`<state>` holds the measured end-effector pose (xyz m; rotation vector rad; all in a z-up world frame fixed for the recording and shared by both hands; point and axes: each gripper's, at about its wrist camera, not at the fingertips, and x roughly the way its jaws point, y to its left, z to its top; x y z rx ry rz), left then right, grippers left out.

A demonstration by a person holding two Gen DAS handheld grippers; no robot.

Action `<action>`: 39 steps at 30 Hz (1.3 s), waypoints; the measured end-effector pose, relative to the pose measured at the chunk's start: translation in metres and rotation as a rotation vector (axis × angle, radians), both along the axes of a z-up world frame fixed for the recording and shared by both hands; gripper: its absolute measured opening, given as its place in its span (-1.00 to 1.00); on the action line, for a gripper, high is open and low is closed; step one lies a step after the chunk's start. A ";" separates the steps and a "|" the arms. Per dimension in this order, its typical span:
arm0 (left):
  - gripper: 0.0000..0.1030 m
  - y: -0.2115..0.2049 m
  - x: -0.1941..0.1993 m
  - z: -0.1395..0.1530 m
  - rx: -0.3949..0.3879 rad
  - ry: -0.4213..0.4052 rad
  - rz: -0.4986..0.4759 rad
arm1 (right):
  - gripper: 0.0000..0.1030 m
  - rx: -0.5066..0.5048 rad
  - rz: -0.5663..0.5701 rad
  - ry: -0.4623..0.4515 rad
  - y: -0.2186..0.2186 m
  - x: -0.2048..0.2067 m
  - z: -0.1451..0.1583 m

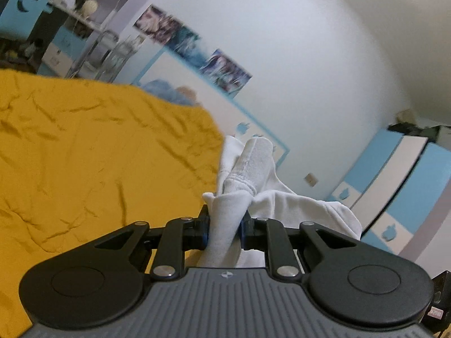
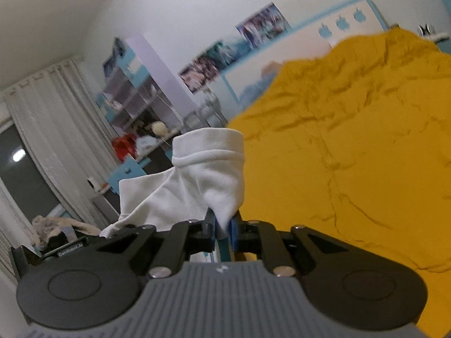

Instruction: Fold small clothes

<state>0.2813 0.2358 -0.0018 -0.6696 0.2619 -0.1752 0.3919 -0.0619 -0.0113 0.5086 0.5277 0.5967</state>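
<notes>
White garment (image 1: pixel 262 186), soft knit with ribbed cuffs, hangs in the air over the wrinkled mustard bedspread (image 1: pixel 93 152), pinched by both grippers. Left gripper (image 1: pixel 224 229) clamps a bunched fold; its view shows blue-and-white cupboards (image 1: pixel 394 174). Right gripper (image 2: pixel 223 229) clamps a corner; its view shows curtains (image 2: pixel 48 129).

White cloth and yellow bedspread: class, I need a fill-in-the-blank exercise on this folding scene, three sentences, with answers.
1. The soft garment pinched in the left hand-held gripper is ____ in colour.
2. The right hand-held gripper is ____ on the same kind of cloth.
3. The wrinkled bedspread below is ____ in colour.

Missing words: white; shut; yellow
</notes>
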 end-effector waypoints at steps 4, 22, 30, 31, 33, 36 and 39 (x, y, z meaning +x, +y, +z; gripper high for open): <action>-0.60 -0.018 -0.035 0.022 -0.009 -0.069 -0.030 | -0.91 0.005 -0.003 -0.075 -0.024 -0.055 0.037; -0.60 -0.076 -0.075 -0.011 0.001 0.072 -0.213 | -0.91 -0.039 -0.066 0.019 -0.130 -0.184 0.052; -0.61 -0.068 0.006 -0.060 0.040 0.241 -0.231 | -0.91 -0.080 -0.089 0.178 -0.119 -0.107 -0.025; -0.61 -0.069 0.015 -0.064 0.058 0.263 -0.242 | -0.91 -0.091 -0.089 0.192 -0.116 -0.097 -0.031; -0.61 -0.068 0.029 -0.076 0.077 0.305 -0.262 | -0.91 -0.104 -0.087 0.228 -0.112 -0.077 -0.046; -0.61 -0.064 0.045 -0.104 0.083 0.378 -0.287 | -0.91 -0.124 -0.086 0.294 -0.111 -0.051 -0.071; -0.61 -0.062 0.049 -0.132 0.075 0.444 -0.303 | -0.90 -0.134 -0.090 0.363 -0.112 -0.028 -0.099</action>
